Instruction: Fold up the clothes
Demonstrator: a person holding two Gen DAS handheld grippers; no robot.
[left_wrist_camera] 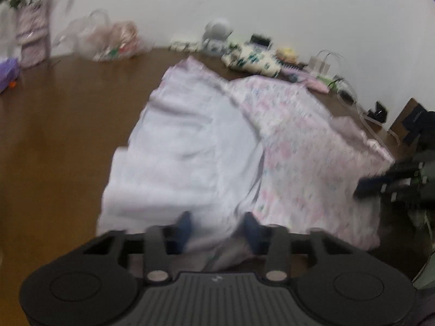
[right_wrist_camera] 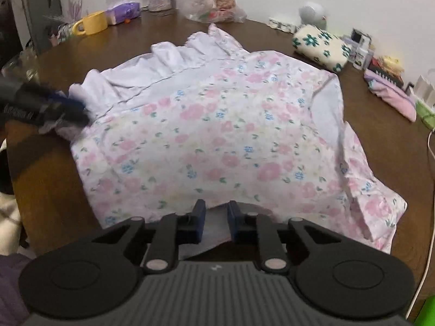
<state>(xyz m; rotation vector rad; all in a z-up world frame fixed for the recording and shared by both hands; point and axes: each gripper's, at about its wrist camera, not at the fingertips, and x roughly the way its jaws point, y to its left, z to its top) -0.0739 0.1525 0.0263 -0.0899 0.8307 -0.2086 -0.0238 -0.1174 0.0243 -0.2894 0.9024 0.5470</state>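
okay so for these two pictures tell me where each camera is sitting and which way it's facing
Left wrist: sits on the left gripper, angled down across the brown table toward the back wall; its two blue fingers straddle the floral garment, whose white inner side shows.
Right wrist: sits on the right gripper, angled down at the same garment's near hem; its own fingers show, slightly apart.
Shared: the garment, table, a flower-print pouch, and each view catches the other gripper at its edge.

Bare brown table (right_wrist_camera: pixel 49 190) lies open at lower left; clutter crowds the far edge: yellow mug (right_wrist_camera: pixel 93 23), plastic bag (right_wrist_camera: pixel 212 5), floral pouch (right_wrist_camera: pixel 320 47).
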